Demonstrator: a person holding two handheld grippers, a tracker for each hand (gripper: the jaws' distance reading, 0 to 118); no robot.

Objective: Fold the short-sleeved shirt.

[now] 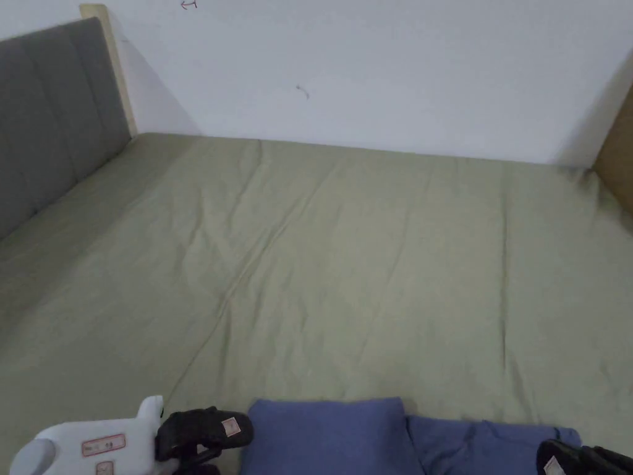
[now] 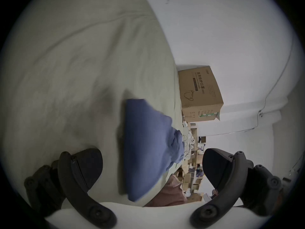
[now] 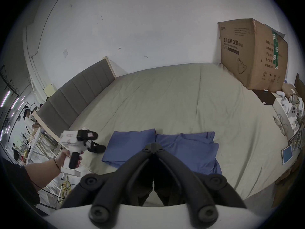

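Blue short-sleeved cotton shirt point(image 3: 158, 148): lies partly folded at the near edge of the olive-sheeted bed point(image 3: 165, 100). Left gripper point(image 2: 151, 169): jaws apart, empty, beside the shirt. Right gripper point(image 3: 153, 145): jaws together, empty, above it. Advice: pinch one layered edge, align corners, fold flat.

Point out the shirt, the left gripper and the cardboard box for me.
Shirt point(image 3: 184, 148): right gripper view, folded top layer.
Left gripper point(image 3: 96, 141): right gripper view, between its open jaws.
Box point(image 3: 252, 54): right gripper view, printed front face.
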